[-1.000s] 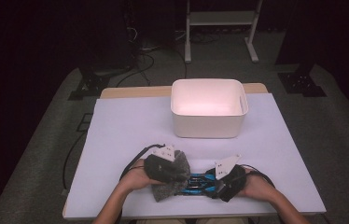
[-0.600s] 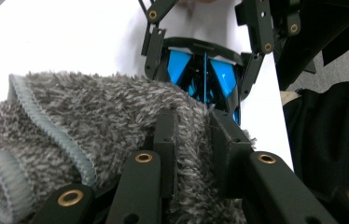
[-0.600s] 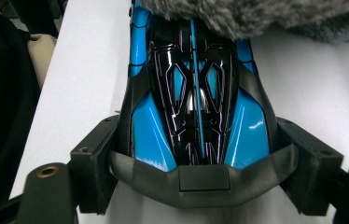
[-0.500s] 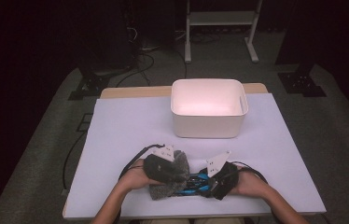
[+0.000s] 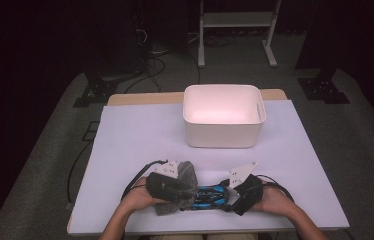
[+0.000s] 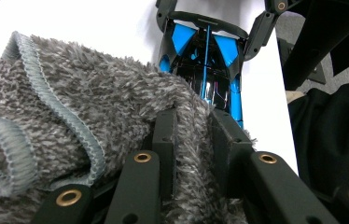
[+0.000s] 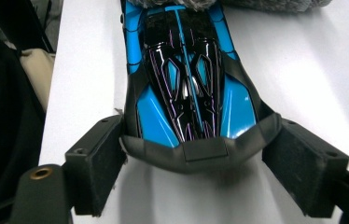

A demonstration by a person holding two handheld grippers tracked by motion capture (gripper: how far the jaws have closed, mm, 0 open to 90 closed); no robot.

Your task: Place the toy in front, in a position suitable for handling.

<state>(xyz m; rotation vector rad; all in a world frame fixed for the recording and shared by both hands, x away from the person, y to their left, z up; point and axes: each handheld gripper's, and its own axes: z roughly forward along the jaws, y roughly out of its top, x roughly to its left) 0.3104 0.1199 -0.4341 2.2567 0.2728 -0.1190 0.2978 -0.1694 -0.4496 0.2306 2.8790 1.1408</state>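
Compared with the frame a second earlier, little change is seen: the left hand-held gripper and its grey fluffy cloth have been shifted slightly toward the near edge of the worktop, while the right hand-held gripper has been kept in place. The cloth is clenched between the jaws of the left hand-held gripper, as is seen in the left gripper view, and is draped over one end of the blue and black toy car. The car lies on the worktop near the front edge, between the two hand-held grippers. In the right gripper view its other end is bracketed by the right jaws; the left pad is seen touching the car's edge, but whether the right pad presses on it cannot be told. That end of the car is hidden under the cloth. The white bin is stood well apart, farther back.
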